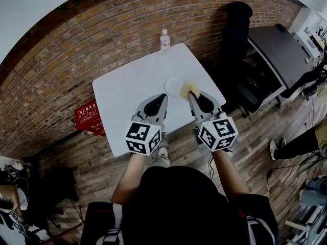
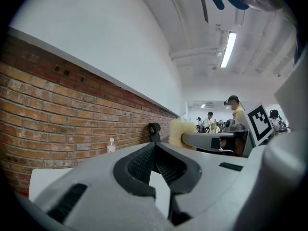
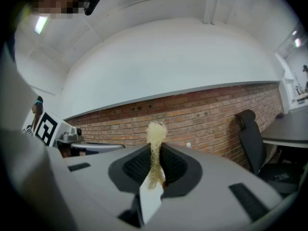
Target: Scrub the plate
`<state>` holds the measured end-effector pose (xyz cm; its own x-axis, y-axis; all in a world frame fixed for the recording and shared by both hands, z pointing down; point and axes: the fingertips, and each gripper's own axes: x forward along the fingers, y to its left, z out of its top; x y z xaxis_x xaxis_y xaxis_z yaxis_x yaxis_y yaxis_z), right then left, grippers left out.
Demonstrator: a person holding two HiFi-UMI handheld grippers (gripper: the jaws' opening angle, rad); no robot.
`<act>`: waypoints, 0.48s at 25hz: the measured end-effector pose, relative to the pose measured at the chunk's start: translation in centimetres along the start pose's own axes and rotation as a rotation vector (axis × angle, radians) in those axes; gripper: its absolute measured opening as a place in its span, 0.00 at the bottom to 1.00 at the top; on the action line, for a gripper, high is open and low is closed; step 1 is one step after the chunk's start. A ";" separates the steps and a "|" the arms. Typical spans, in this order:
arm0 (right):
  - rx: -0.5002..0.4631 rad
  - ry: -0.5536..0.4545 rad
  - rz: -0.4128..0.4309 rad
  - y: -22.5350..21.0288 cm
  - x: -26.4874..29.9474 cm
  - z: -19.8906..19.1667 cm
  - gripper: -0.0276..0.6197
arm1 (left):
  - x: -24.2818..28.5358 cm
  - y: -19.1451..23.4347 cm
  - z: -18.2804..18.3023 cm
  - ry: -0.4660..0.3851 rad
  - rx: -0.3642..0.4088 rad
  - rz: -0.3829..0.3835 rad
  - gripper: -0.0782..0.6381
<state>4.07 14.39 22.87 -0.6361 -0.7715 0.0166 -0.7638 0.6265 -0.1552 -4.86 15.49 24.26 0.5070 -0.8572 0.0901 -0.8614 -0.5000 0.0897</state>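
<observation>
Head view overhead, claw views facing wall (image 2: 72, 105)

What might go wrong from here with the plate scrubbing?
The left gripper is shut on nothing, so the plate lies unheld and may slide under scrubbing. The right gripper pinches only a thin part of the yellow sponge; it might pull out under pressure.

No wording could be read. A red rectangular box (image 1: 88, 117) on the floor, at nine o'clock from the white square table (image 1: 127, 86), bore white characters, but they were too small to make out.
</observation>
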 end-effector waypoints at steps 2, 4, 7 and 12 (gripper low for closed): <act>0.007 0.003 -0.006 -0.3 1.4 0.1 0.12 | 0.8 1.1 0.2 0.008 0.001 -0.007 0.13; 0.009 0.001 -0.014 -0.6 2.7 0.3 0.12 | 1.7 2.1 0.4 0.015 0.006 -0.017 0.13; 0.010 0.001 -0.030 -1.3 4.6 0.5 0.12 | 2.9 3.4 0.7 0.027 0.011 -0.035 0.13; 0.017 0.005 -0.052 -2.2 7.6 0.6 0.12 | 5.0 6.1 0.9 0.040 0.006 -0.054 0.13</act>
<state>0.96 7.06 22.74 -0.5962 -0.8023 0.0299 -0.7939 0.5836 -0.1710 -7.58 8.06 24.41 0.5535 -0.8234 0.1251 -0.8328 -0.5463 0.0892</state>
